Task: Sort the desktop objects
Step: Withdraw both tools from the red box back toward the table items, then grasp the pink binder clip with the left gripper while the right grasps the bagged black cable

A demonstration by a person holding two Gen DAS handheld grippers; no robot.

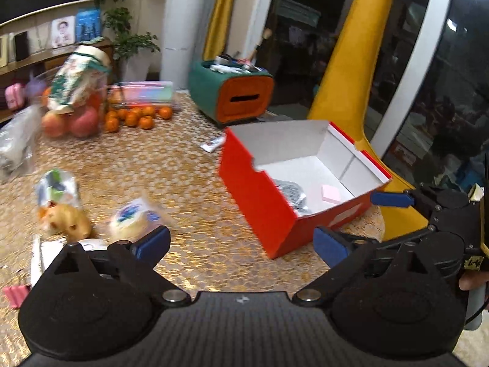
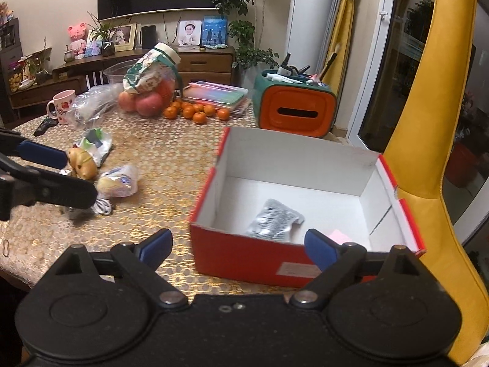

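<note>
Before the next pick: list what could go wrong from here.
1. The red box sits at the table's edge beside the open right hand-held gripper; a nudge could tip it off.
2. The wrapped bun, toy and packet crowd together; the open left hand-held gripper may catch two at once.

Both grippers share one build — left gripper (image 1: 241,244) and right gripper (image 2: 240,246): matte black linkage arms, silver pivot screws, blue rubber fingertip pads (image 1: 154,243) — carbon-weave base plate.

Yellow chair (image 2: 440,140); potted plant (image 2: 244,30)
</note>
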